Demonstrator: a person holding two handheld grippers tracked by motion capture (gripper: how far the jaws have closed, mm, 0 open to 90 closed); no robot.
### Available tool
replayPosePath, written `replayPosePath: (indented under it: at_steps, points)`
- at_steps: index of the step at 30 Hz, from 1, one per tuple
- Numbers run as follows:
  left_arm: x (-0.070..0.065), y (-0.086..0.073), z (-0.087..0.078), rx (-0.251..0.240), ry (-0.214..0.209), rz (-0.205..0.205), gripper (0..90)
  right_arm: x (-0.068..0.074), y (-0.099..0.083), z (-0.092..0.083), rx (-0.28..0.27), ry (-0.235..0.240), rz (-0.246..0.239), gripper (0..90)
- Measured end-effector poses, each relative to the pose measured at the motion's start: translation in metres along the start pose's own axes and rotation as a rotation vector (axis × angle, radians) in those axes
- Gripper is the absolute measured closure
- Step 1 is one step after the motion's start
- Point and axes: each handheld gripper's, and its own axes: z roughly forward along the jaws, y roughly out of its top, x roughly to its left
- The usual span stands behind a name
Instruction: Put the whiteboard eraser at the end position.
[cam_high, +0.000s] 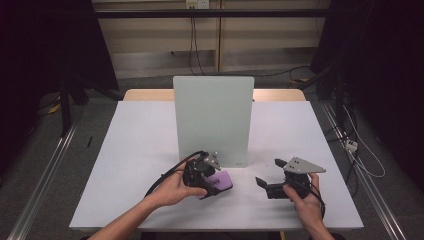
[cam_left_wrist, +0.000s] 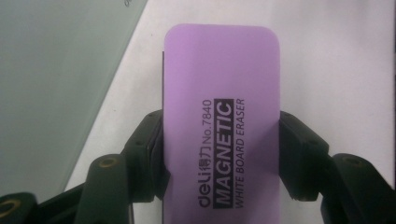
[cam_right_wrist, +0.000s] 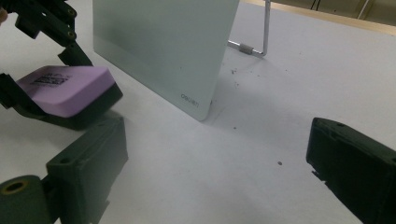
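My left gripper (cam_high: 210, 181) is squeezing the purple eraser (cam_left_wrist: 222, 121) by its two long sides, low over the white table (cam_high: 135, 150), just in front of the standing glass board (cam_high: 212, 117). My right gripper (cam_high: 270, 176) is wide apart and holds nothing. I think picking up is done, and wiping the board, if that is the job, is left.

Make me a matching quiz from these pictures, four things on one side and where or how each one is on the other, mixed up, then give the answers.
Things:
1. eraser
2. whiteboard
3. left gripper
4. right gripper

States:
A. open, holding nothing
B. purple, clamped between two jaws
C. standing upright in the middle of the table
D. shut on the eraser's long sides

Pairs: 1-B, 2-C, 3-D, 4-A
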Motion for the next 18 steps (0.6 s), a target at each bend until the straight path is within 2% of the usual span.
replayPosePath:
  at_steps: [2, 3, 5, 8, 9, 18]
  points:
    - [0.0010, 0.0012, 0.0014, 0.017, -0.001, 0.018, 40.9, 0.0000, 0.0000, 0.0000, 0.000, 0.000, 0.000, 5.2]
    - [-0.0003, 0.0012, 0.0032, 0.007, 0.004, 0.007, 40.9, 0.0000, 0.0001, 0.0002, 0.000, 0.000, -0.001, 5.2]
    - [-0.0001, 0.0014, 0.0033, 0.020, 0.005, 0.017, 40.9, 0.0002, 0.0001, 0.0003, 0.001, 0.001, -0.002, 5.2]
    - [-0.0006, 0.0013, 0.0049, 0.009, 0.007, 0.002, 40.9, 0.0002, 0.0000, 0.0002, 0.001, 0.000, -0.001, 5.2]
    - [0.0004, 0.0013, 0.0048, 0.017, 0.004, 0.015, 40.9, 0.0000, 0.0000, 0.0002, 0.001, 0.000, -0.001, 5.2]
    - [0.0012, 0.0001, 0.0097, 0.011, 0.008, 0.000, 40.7, 0.0001, 0.0000, 0.0001, 0.000, 0.001, -0.001, 5.2]
